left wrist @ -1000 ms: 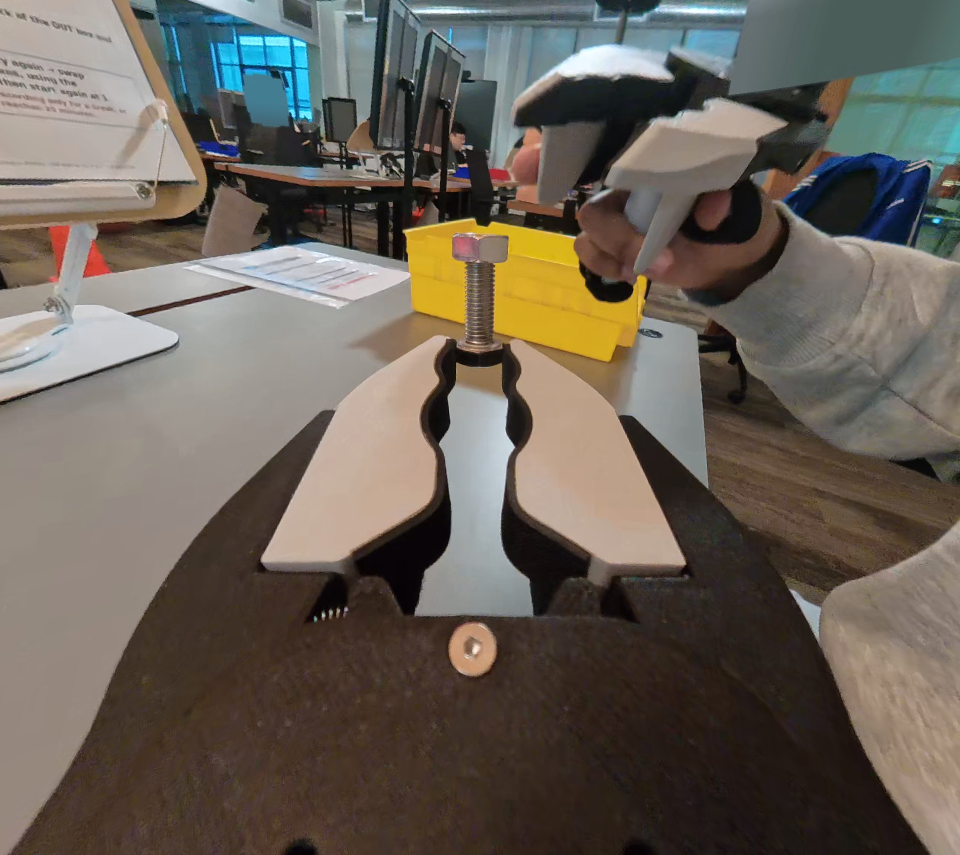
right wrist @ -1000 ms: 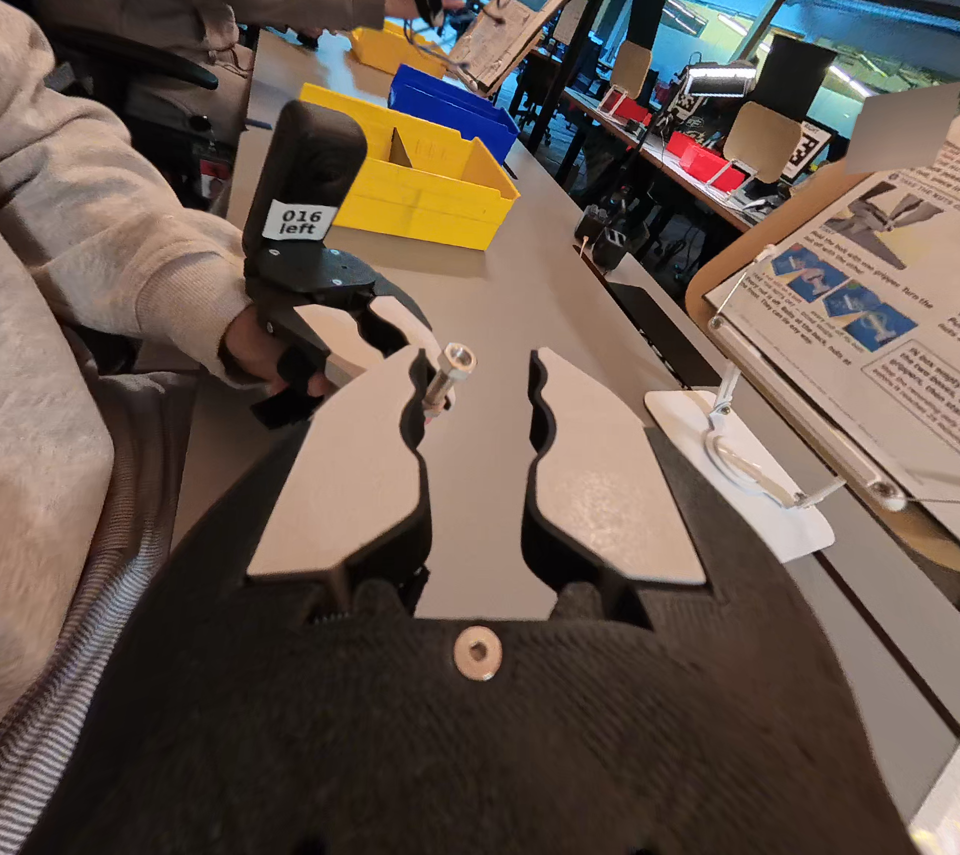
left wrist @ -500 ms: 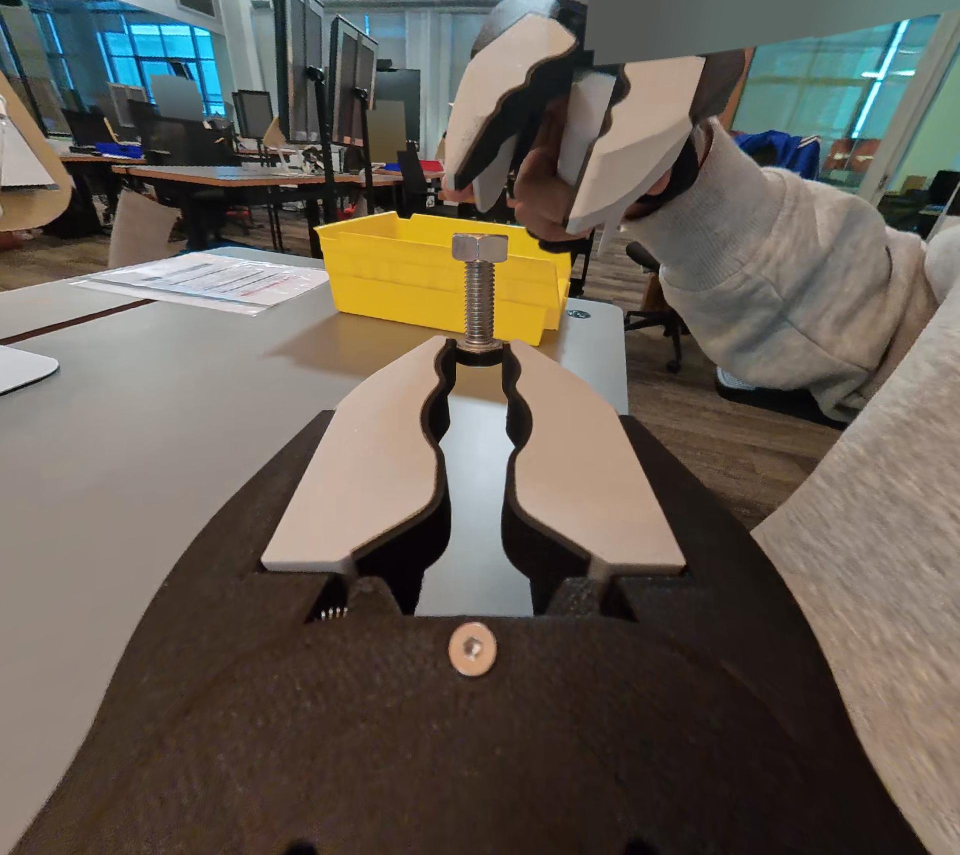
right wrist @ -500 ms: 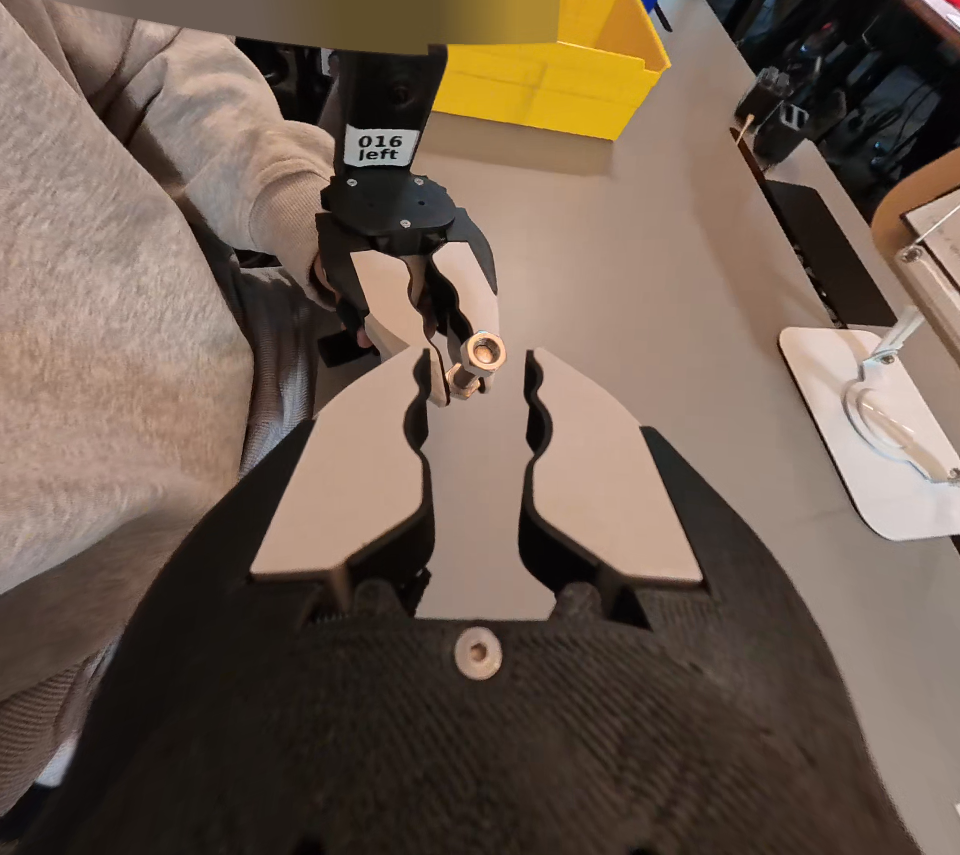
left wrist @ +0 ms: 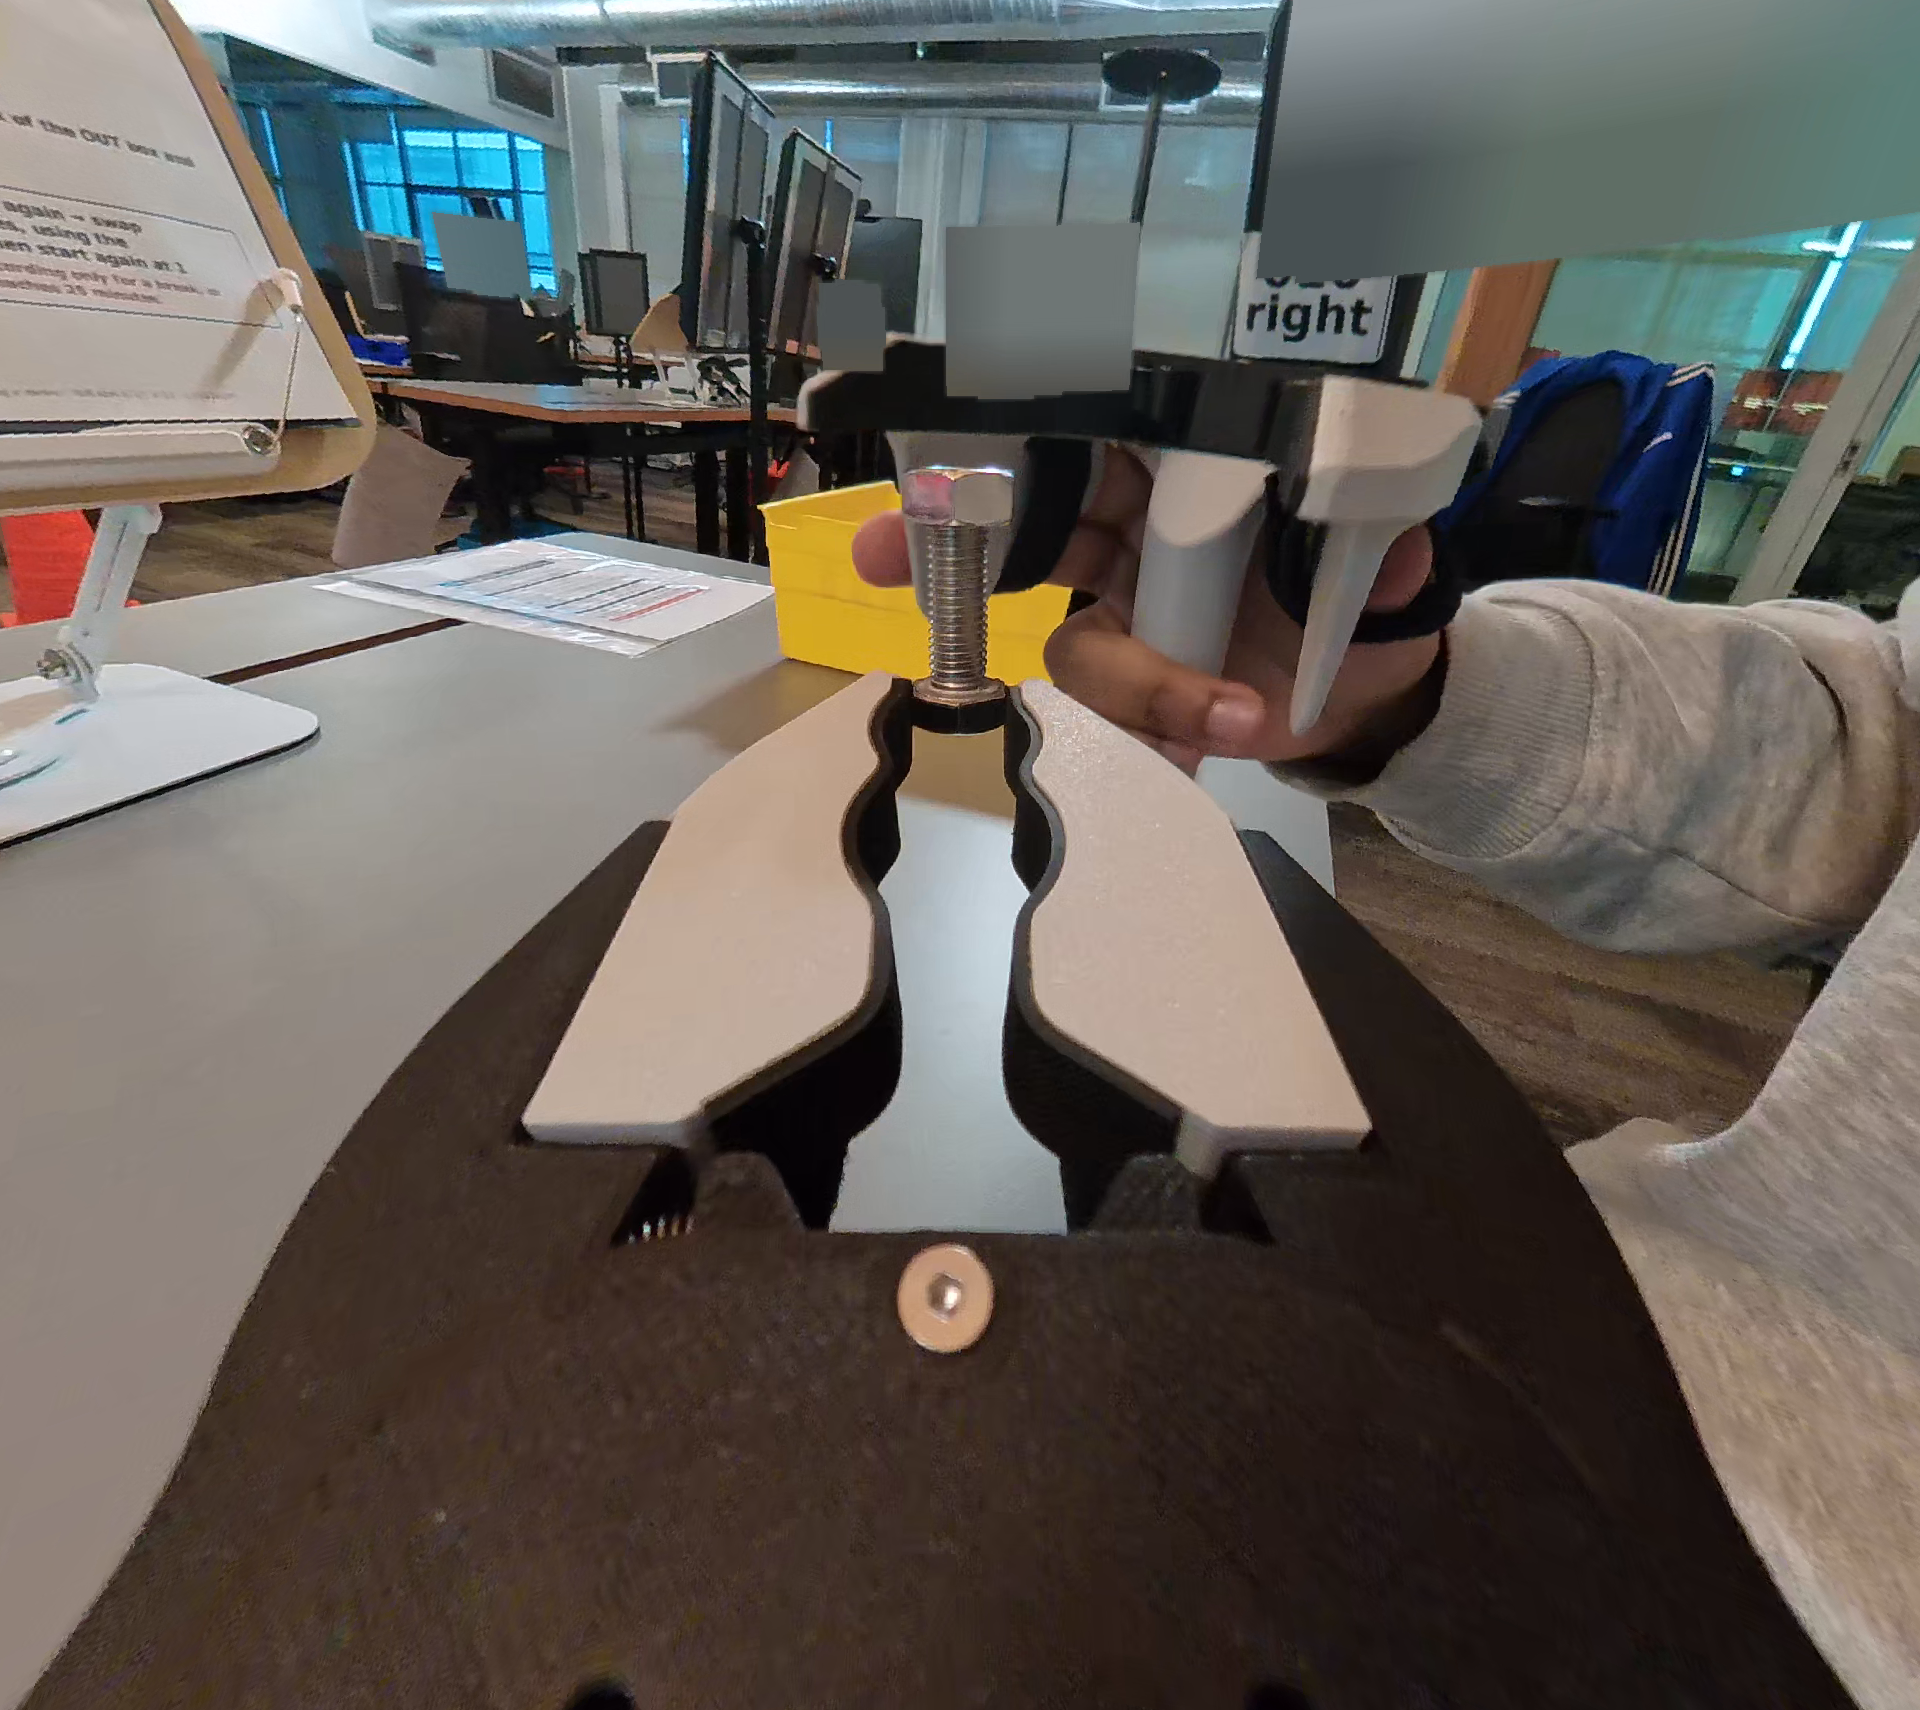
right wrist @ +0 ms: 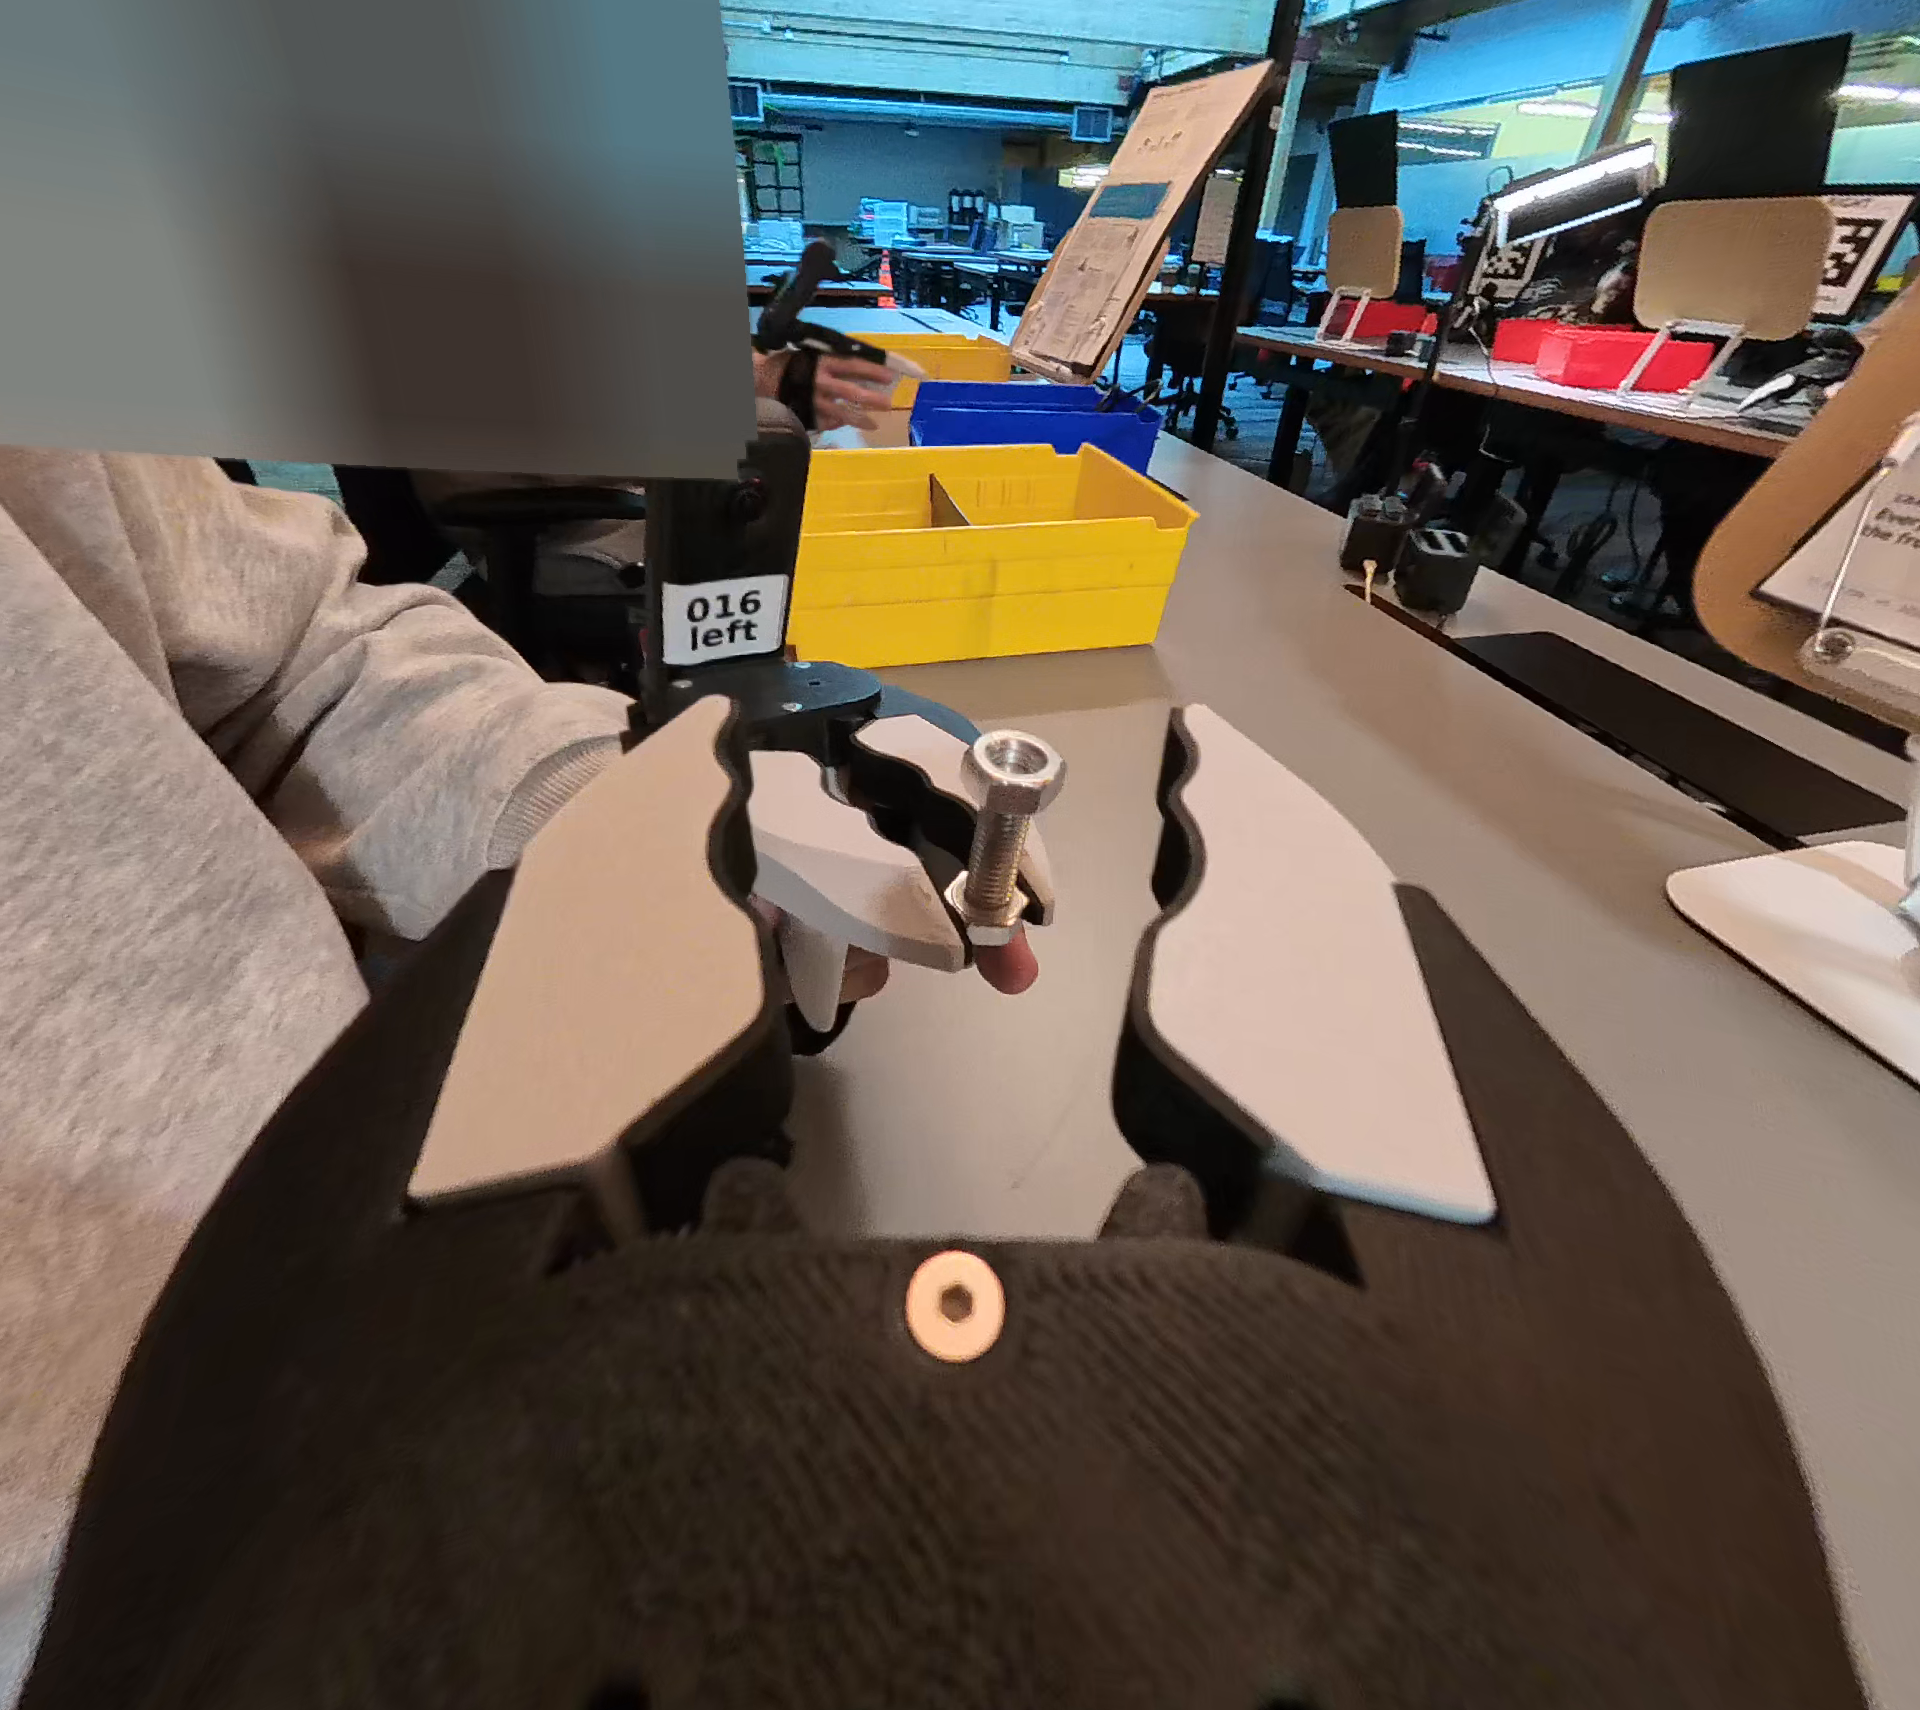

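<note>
Since half a second ago the right gripper (right wrist: 956, 839) has swung from above the bolt, fingers pointing down at it, to a level pose just behind it, and its jaws have spread wider; the left gripper (left wrist: 956, 710) has kept its hold on the nut throughout. Largest in both views is the grey table (left wrist: 312, 881), running back to a yellow bin (right wrist: 987, 559) with a divider inside, and a blue bin (right wrist: 1039, 413) behind that; a white-footed stand holding a printed sheet (left wrist: 114, 237) sits at the table's far side, with a laminated paper (left wrist: 561, 585) lying flat near the yellow bin. A person's grey sleeve (left wrist: 1662, 767) leads to the hand (left wrist: 1174, 621) gripping the right gripper's handle. In the right wrist view the right gripper's wide-apart fingers (right wrist: 1278, 964) flank the bolt (left wrist: 954, 580) without touching it. The bolt stands upright, hex head uppermost, above the table; its threaded shank runs down into a nut (right wrist: 992, 917), and the left gripper is pinching that nut between its fingertips.
</note>
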The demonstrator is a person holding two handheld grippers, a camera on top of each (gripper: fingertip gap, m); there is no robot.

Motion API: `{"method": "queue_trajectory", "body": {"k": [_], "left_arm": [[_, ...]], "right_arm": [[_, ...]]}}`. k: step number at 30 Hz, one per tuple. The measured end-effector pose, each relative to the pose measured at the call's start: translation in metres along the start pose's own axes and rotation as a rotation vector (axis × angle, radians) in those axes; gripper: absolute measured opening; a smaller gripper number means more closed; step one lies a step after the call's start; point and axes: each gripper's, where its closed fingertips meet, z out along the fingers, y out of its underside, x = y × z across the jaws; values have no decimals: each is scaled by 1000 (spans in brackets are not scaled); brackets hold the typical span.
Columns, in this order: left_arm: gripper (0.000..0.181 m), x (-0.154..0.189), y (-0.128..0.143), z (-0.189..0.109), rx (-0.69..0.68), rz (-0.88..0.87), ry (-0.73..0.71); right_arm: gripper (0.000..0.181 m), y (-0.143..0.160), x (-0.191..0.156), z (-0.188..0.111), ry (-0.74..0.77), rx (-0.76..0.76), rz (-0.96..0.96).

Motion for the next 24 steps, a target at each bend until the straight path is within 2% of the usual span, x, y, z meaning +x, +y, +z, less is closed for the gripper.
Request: {"method": "queue_trajectory", "body": {"k": [7, 16, 24], "left_arm": [[19, -6, 5, 1, -13, -24, -12], [19, -17, 6, -2, -14, -33, -40], [19, -19, 5, -3, -12, -30, -48]], "right_arm": [[76, 13, -3, 3, -39, -1, 79], [74, 19, -4, 1, -48, -38, 44], [58, 16, -9, -5, -82, -62, -11]]}}
